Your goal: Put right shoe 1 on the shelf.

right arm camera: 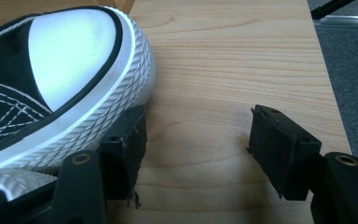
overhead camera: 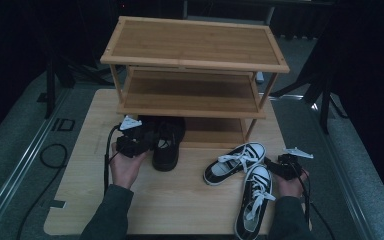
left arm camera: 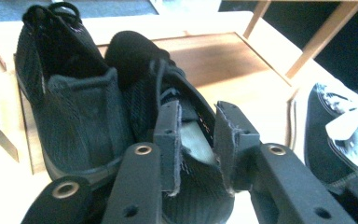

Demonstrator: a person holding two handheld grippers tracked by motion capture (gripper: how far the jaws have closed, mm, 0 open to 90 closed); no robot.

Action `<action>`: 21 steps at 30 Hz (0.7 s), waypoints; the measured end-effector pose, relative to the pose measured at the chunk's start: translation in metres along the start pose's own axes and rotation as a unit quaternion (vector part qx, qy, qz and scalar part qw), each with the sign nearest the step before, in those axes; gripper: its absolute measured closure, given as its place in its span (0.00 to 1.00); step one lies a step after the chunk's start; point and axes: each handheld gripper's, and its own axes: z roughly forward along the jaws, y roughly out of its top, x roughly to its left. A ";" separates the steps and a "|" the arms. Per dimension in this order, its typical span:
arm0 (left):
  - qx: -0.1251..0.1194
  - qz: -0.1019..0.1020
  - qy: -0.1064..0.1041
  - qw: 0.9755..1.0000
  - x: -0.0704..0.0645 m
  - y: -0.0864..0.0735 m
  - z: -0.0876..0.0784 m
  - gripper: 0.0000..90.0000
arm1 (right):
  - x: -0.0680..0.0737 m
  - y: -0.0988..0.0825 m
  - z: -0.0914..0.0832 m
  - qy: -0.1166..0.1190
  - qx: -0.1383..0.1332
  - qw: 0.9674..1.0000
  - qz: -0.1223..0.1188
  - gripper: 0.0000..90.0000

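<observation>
From the high view: working at the foot of the shoe rack (overhead camera: pixel 195 55), with the left gripper (overhead camera: pixel 135 142) reaching onto the black shoe (overhead camera: pixel 166 150) that is lying at the front edge of the lowest shelf, half on the worktop (overhead camera: pixel 180 200). Resting the right gripper (overhead camera: pixel 282 165) beside the two black-and-white sneakers (overhead camera: pixel 234 162) at the worktop's right side.

From the left gripper view: clamping the fingers (left arm camera: pixel 233 135) of the left gripper (left arm camera: pixel 198 116) across the heel end of the black shoe (left arm camera: pixel 142 102), heel fabric bunching between them (a grasp by all appearances, though how firmly the pads are pressing cannot be told). Sitting just beside it, the second black shoe (left arm camera: pixel 74 112), side walls touching. Worth doing here: keeping the grip low on the stiff heel counter rather than the soft collar, lifting the toe clear of the shelf's edge before sliding inward, and steering away from the neighbour so as not to be dragging it along.

From the right gripper view: holding the fingers of the right gripper (right arm camera: pixel 198 121) spread wide and released, nothing but bare worktop (right arm camera: pixel 223 46) between them, one finger lying against the sneaker (right arm camera: pixel 65 56) at its ribbed toe rim. Best keeping that hand quiet, not nudging the sneaker.
</observation>
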 end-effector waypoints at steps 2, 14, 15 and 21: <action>0.003 0.004 0.000 1.000 -0.001 -0.001 -0.001 0.84 | 0.000 0.000 0.000 0.000 0.000 1.000 0.000 0.40; 0.038 0.044 -0.004 0.998 -0.019 -0.029 -0.011 0.99 | 0.000 0.000 0.000 0.000 0.000 1.000 -0.001 0.40; 0.043 0.049 -0.003 0.998 -0.020 -0.032 -0.010 1.00 | 0.000 0.000 0.000 0.000 0.000 1.000 -0.001 0.40; 0.066 0.054 -0.016 0.996 -0.025 -0.047 0.000 0.99 | 0.000 0.000 0.000 -0.001 0.000 1.000 -0.001 0.40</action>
